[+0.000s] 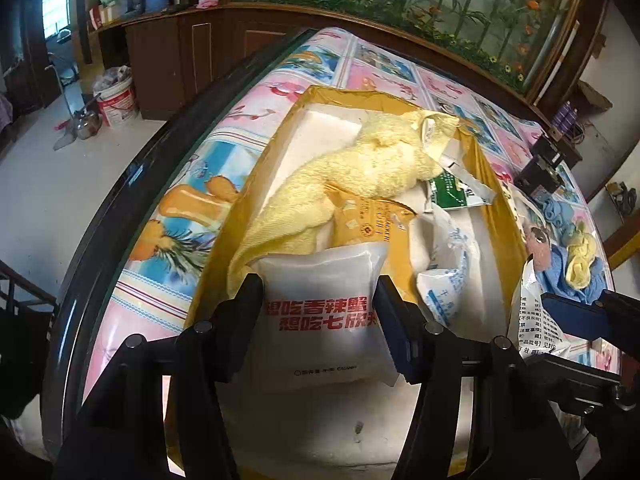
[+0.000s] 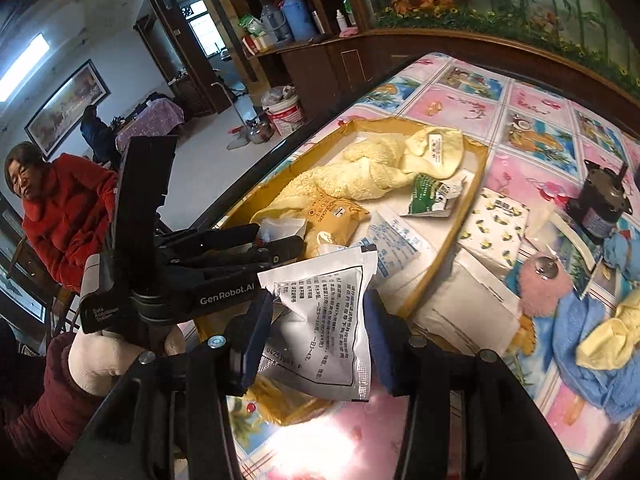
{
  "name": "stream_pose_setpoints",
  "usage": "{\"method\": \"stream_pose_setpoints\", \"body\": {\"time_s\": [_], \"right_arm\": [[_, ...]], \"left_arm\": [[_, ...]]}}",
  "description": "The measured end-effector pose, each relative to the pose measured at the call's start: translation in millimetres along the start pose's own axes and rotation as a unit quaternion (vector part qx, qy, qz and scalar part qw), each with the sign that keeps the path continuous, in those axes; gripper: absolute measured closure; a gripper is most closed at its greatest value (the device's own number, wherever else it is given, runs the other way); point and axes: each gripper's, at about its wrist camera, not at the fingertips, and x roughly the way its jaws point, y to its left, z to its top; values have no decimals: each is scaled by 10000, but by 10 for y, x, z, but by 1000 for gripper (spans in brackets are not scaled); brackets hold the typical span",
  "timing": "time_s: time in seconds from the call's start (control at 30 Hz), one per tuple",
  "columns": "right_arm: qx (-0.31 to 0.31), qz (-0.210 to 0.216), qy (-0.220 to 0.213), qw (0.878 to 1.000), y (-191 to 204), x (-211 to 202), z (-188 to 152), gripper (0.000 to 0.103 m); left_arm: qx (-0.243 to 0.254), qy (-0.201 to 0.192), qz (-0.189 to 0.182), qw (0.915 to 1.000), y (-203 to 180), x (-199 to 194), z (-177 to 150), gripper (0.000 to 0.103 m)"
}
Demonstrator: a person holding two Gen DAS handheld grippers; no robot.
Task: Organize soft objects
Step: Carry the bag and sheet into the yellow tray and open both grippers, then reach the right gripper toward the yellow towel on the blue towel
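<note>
An open cardboard box (image 1: pixel 256 200) sits on the flower-print table and holds a yellow towel (image 1: pixel 340 176), an orange snack packet (image 1: pixel 360 216) and a green-and-white pouch (image 1: pixel 452 192). My left gripper (image 1: pixel 318 300) is over the box's near end, shut on a puffy white packet with red lettering (image 1: pixel 320 344). In the right wrist view the right gripper (image 2: pixel 320 320) hangs over the box's near corner (image 2: pixel 476 168), shut on a white sachet with black print (image 2: pixel 320 320). The left gripper (image 2: pixel 280 236) reaches into the box from the left.
Right of the box lie a lemon-print tissue pack (image 2: pixel 496 224), a pink fluffy item (image 2: pixel 540 292), a blue cloth (image 2: pixel 592 360) with a yellow cloth (image 2: pixel 604 340) on it, and a dark cylindrical object (image 2: pixel 600 204). A person in a red coat (image 2: pixel 68 216) sits beyond the table's dark left edge (image 1: pixel 120 200).
</note>
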Motion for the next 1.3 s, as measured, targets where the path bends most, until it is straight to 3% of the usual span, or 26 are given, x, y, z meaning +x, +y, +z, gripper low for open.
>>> {"method": "stream_pose_setpoints", "body": {"time_s": [0.17,0.27,0.63,0.7,0.8,0.87,0.97,1.07,1.2,1.3], "right_arm": [[-73,-106,100,9999,15,134,23,57],[-47,-131,256,9996,5,223,-24,57],[-52,57,202,9998,205,295,-144,55],[82,275,114,9995,177,281,-113,46],[547,699,-306,9956,-21,35,-40,45],[759,765,-620,9922,-177,-210,-25,44],[888,466,-979,9901,-447,-593,-104,44],[1131,-32,-1154,9869,-858,-921,-280,43],[1717,-722,-1151,9757,-1491,-1167,-555,43],[2135,-956,-1003,9671,-1890,-1264,-737,43]], "left_arm": [[523,-53,387,9979,-54,-4,-79,44],[1043,-36,851,9909,-167,37,-197,42],[1050,-115,850,9908,22,-117,-384,41],[1086,-92,771,9911,30,-133,-394,41],[805,-35,512,9954,103,-253,-386,41],[491,-158,280,9983,189,-418,-357,41],[95,-490,25,9988,244,-702,-310,41],[-84,-781,-518,9956,155,-957,-308,41],[85,-913,-1090,9898,-221,-1132,-352,41],[381,-778,-1484,9851,-622,-1123,-423,40]]}}
